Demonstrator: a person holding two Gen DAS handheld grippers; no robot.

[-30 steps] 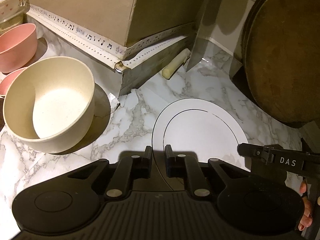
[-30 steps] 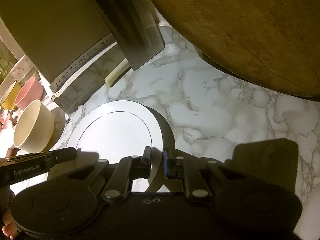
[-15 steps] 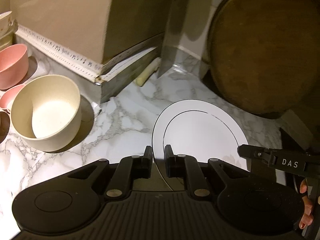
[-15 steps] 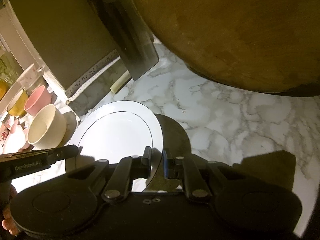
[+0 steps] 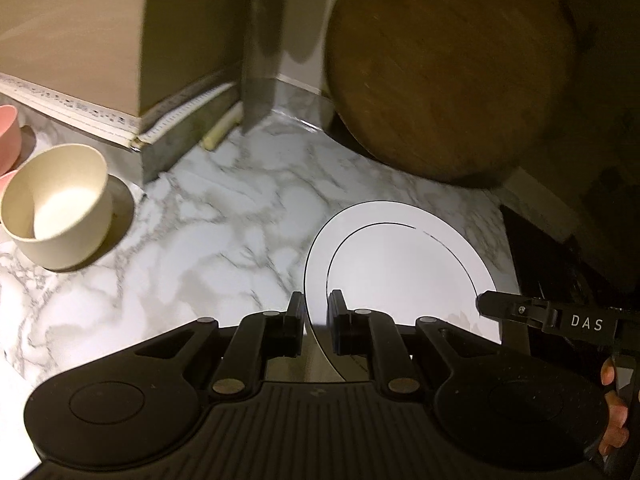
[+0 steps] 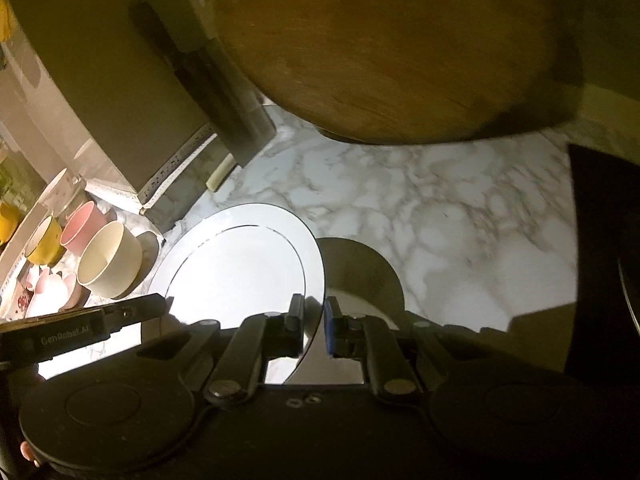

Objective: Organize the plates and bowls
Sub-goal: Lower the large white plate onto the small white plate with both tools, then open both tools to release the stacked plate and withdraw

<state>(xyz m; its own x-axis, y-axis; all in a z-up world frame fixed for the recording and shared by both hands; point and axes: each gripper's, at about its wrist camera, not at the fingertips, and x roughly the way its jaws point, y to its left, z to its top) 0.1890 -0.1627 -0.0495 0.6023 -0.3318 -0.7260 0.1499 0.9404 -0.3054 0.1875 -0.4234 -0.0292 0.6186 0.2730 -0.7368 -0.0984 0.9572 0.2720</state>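
A white plate (image 5: 400,264) with a thin dark ring is held above the marble counter (image 5: 224,216) by both grippers. My left gripper (image 5: 314,312) is shut on the plate's left rim. My right gripper (image 6: 314,316) is shut on its right rim; the plate (image 6: 240,276) casts a round shadow on the counter. A cream bowl (image 5: 60,204) stands on the counter at the left, also seen in the right wrist view (image 6: 108,258). A pink bowl (image 6: 82,226) and a yellow bowl (image 6: 42,240) stand behind it.
A round wooden board (image 5: 440,68) leans at the back right. A cardboard box (image 5: 80,32) sits at the back left, with a cleaver blade (image 5: 256,60) leaning beside it. A dark object (image 6: 604,240) stands at the right edge. Pink dishes (image 6: 48,292) lie far left.
Both grippers have lifted the plate and drawn it back and to the right. The cream bowl and the box now look smaller and further left.
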